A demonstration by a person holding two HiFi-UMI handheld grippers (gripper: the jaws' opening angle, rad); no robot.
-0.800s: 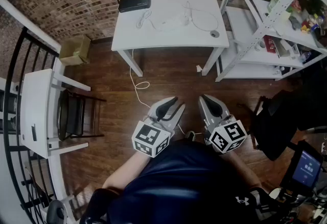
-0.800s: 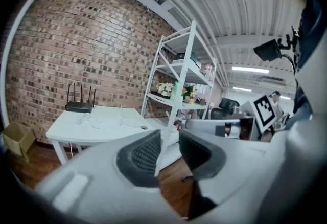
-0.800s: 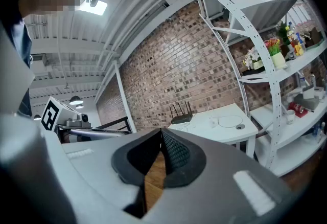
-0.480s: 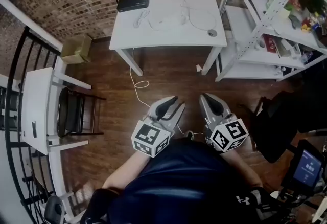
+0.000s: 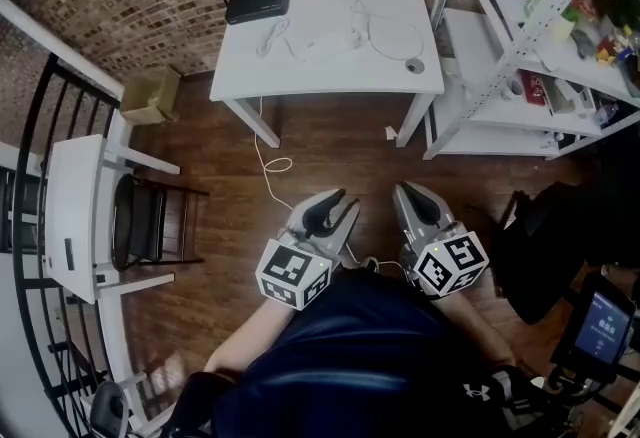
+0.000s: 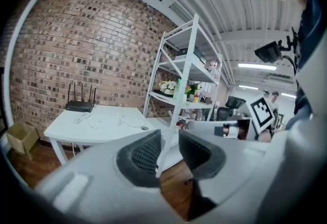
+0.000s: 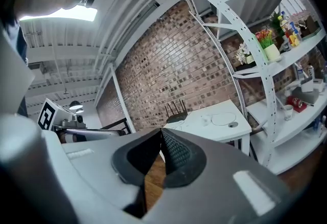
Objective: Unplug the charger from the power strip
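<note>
A white power strip (image 5: pixel 322 45) lies on the white table (image 5: pixel 300 76) by the brick wall, among white cables (image 5: pixel 396 36). At this size I cannot pick out the charger. Both grippers hang over the wooden floor close to the person's body, far short of the table. My left gripper (image 5: pixel 348 200) is open, a narrow gap between its pads (image 6: pixel 145 154), nothing in it. My right gripper (image 5: pixel 402 188) is shut and empty, its pads (image 7: pixel 179 152) pressed together. Both gripper views look level toward the table (image 6: pixel 102 127) (image 7: pixel 220 125).
A black router (image 5: pixel 257 1) with antennas sits at the table's back left. A small round puck (image 5: pixel 415 66) lies near its right edge. A white shelf unit (image 5: pixel 520 56) stands to the right, a chair and small white desk (image 5: pixel 75 216) to the left. A cord (image 5: pixel 268 171) trails on the floor.
Both grippers stay where they were in front of the person. The table has slid slightly left and up in the head view.
</note>
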